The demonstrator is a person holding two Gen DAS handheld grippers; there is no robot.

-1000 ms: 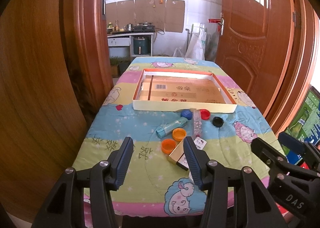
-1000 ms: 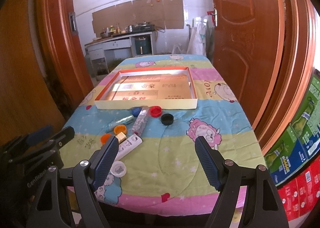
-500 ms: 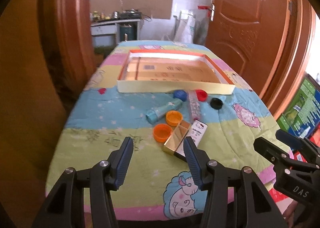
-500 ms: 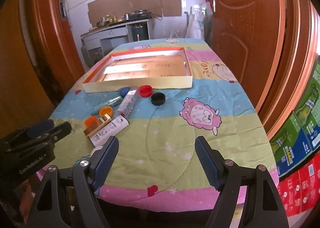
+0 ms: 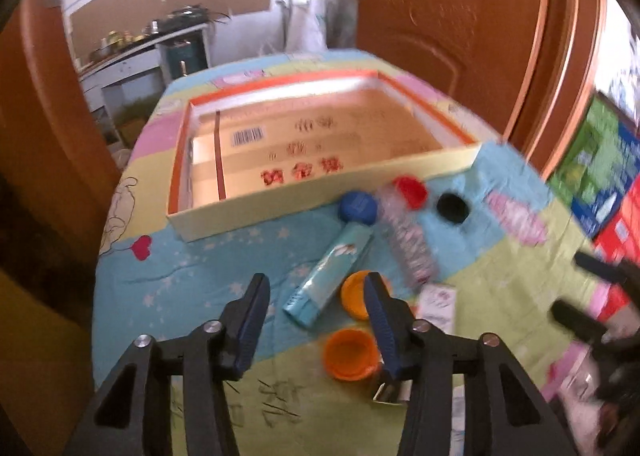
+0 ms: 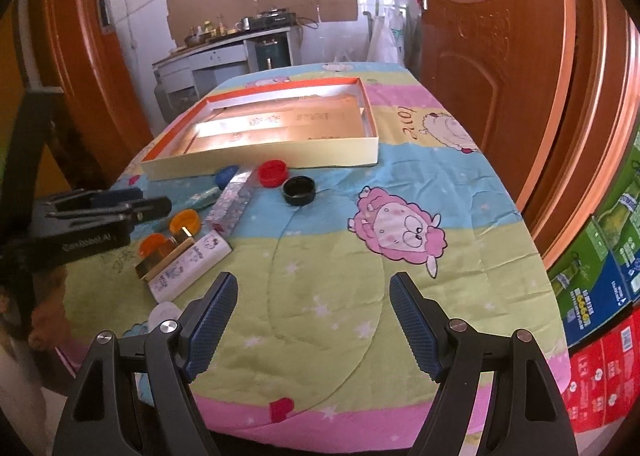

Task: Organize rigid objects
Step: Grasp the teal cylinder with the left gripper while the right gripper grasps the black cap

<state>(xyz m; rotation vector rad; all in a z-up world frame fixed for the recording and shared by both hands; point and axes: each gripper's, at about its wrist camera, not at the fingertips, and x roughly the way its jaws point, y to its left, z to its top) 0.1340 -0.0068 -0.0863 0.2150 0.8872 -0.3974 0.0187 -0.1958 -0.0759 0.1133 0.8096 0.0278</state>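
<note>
Jaws of the left gripper [image 5: 316, 298] have just been narrowing with nothing between them as it drops toward the teal tube [image 5: 330, 270] on the surface beside the empty box [image 5: 320, 195], suggesting a first pickup, while the right gripper [image 6: 314, 306] hangs released.

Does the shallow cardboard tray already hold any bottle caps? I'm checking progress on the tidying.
No: the shallow cardboard tray holds nothing loose, and the round red plastic cap and round black plastic cap lie on the cartoon-print cloth in front of it.
</note>
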